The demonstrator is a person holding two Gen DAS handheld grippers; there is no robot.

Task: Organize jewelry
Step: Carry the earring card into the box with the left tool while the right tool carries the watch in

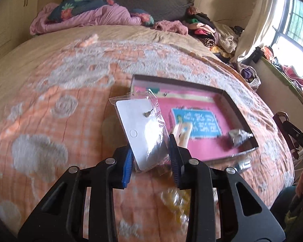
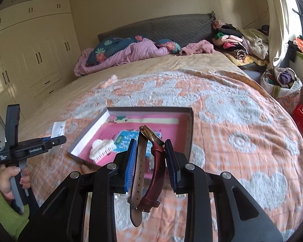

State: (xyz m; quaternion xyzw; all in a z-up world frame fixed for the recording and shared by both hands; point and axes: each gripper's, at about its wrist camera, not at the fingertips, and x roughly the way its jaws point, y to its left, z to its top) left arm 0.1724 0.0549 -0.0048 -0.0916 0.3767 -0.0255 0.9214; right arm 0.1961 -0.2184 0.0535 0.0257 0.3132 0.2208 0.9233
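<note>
Your right tongs [image 2: 150, 157] pinch a wristwatch [image 2: 149, 161] with a dark red strap, blue pads pressed on the strap at lower centre of the right wrist view, the gold case up top and the buckle end dangling below. Your left tongs [image 1: 151, 157] pinch a clear plastic packet [image 1: 143, 133] holding a white card with a small earring on it, lower centre of the left wrist view. Both hang above the bed [image 2: 242, 121] with its orange and grey quilt. An open shallow box [image 2: 109, 119] with a pink bottom lies on the quilt mid frame, beyond the watch; a white hair claw clip [image 2: 102, 148] sits in it, lower left part. Your left hand [image 2: 12, 179] in a green sleeve grips the handle at lower left of that view.
</note>
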